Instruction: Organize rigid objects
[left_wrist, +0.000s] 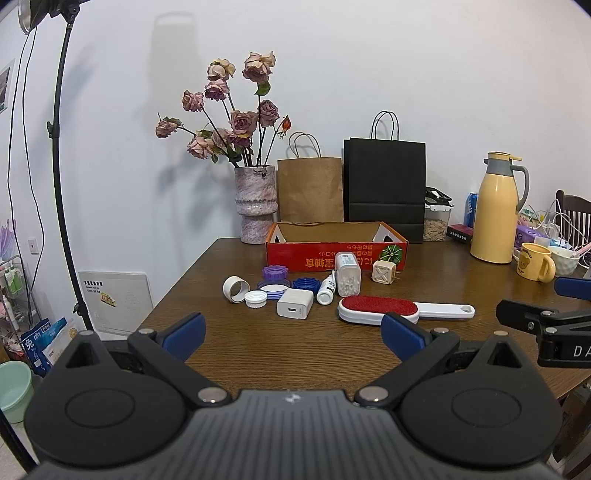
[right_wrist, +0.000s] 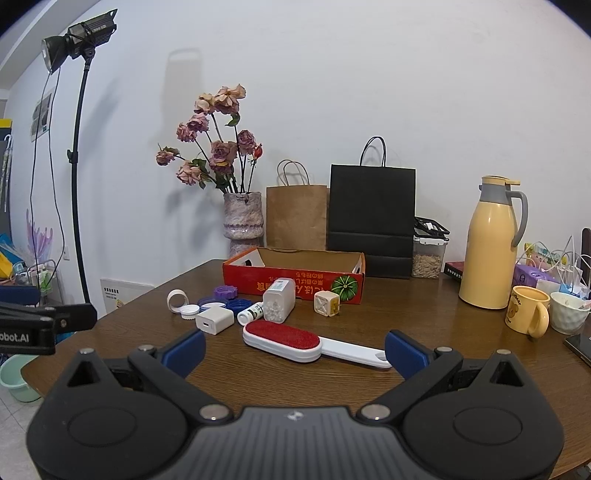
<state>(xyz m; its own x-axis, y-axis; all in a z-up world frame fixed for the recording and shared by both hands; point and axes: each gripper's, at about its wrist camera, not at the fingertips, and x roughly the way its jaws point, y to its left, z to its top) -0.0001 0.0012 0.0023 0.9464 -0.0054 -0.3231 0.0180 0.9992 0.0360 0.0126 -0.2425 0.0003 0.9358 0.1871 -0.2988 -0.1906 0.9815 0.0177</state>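
Left wrist: left tool (left_wrist: 293, 334) gapes wide, empty; right tool (right_wrist: 295, 349) likewise, above table (right_wrist: 424, 314).

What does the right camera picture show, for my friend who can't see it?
The open right hand-held gripper hovers over a brown table, holding nothing. Ahead lie a red-and-white lint brush, a white charger, bottle caps and a pill bottle, before an empty red box.
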